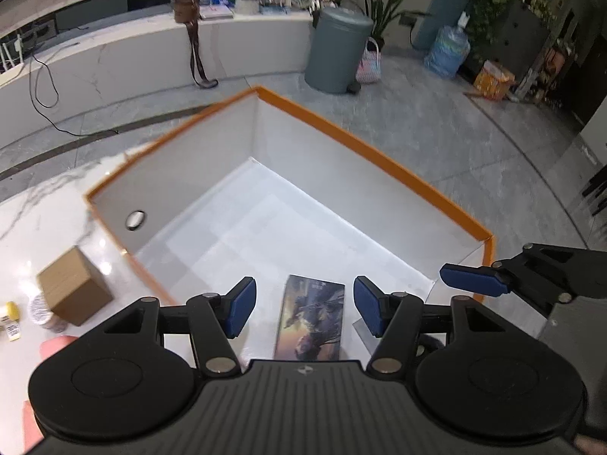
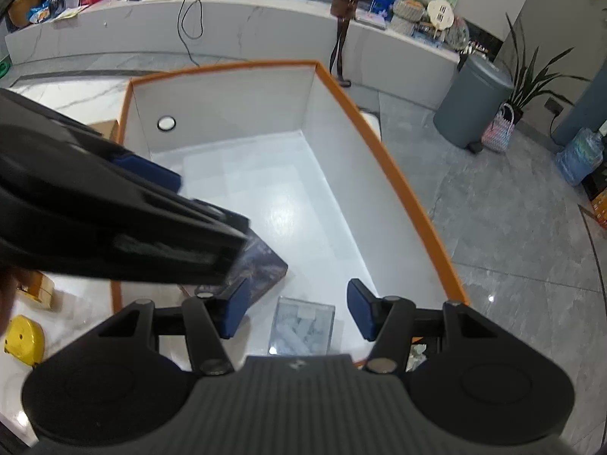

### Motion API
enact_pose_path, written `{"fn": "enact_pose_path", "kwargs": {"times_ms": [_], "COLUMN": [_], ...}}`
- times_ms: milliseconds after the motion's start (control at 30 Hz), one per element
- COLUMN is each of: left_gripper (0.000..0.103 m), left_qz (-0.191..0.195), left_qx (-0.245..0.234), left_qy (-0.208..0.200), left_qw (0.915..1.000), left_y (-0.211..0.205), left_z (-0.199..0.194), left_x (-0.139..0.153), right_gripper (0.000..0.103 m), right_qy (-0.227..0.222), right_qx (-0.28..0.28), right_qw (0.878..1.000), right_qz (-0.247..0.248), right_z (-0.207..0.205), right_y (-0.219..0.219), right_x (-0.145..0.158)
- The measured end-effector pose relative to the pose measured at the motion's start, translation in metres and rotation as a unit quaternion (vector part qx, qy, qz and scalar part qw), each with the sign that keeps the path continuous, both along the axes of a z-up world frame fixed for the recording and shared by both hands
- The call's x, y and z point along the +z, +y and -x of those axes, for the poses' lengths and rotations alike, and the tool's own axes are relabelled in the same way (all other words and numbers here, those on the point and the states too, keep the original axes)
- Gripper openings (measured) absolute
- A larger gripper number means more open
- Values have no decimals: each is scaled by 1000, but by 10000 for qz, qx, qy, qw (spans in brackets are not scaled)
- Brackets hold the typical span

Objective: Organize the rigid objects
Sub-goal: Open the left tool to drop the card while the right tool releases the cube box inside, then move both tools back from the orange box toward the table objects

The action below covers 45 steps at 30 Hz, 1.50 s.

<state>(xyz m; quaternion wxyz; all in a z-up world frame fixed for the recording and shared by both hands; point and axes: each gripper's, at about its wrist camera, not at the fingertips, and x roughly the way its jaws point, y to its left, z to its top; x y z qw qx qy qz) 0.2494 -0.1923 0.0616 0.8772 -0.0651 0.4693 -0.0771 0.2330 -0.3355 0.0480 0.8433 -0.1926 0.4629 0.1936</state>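
A large orange-rimmed box (image 1: 383, 159) with a white inside stands on the marble table; it also shows in the right wrist view (image 2: 398, 174). A flat box with a picture on it (image 1: 311, 318) lies on the big box's floor, straight below my open, empty left gripper (image 1: 303, 305). In the right wrist view the picture box (image 2: 261, 265) is partly hidden by the left gripper's black body. A clear plastic box (image 2: 303, 326) lies on the floor below my open, empty right gripper (image 2: 297, 313). The right gripper's blue pad (image 1: 472, 278) shows at the right of the left view.
A brown cardboard cube (image 1: 74, 284), a round plastic container (image 1: 43, 313) and a yellow item (image 1: 11, 309) sit on the table left of the big box. A yellow tape measure (image 2: 24, 337) lies there too. A grey bin (image 1: 335, 49) stands on the floor beyond.
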Motion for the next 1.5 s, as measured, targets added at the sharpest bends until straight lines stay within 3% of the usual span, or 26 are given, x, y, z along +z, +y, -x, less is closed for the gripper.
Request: {"fn": "enact_pose_path", "kwargs": {"times_ms": [400, 667, 967, 1133, 1400, 1500], "left_gripper": [70, 70, 71, 71, 71, 71], "left_qz": [-169, -226, -317, -465, -357, -335], "left_qx": [381, 703, 756, 879, 1118, 1107], "left_qy": [-338, -248, -189, -128, -65, -67], "left_qw": [9986, 9970, 9965, 9950, 9931, 9933], "left_y": [76, 129, 160, 181, 215, 221], "left_z": [64, 101, 132, 142, 154, 158], "left_x": [24, 10, -6, -20, -38, -42], "right_gripper": [57, 57, 57, 57, 58, 67], "right_qy": [-313, -427, -446, -440, -368, -384], "right_qx": [275, 579, 854, 994, 1146, 1186], "right_qw": [9991, 9974, 9953, 9941, 9927, 9921], "right_qz": [-39, -82, 35, 42, 109, 167], "right_z": [20, 42, 52, 58, 59, 59], "right_y": [29, 54, 84, 98, 120, 132], "right_x": [18, 23, 19, 18, 8, 3]}}
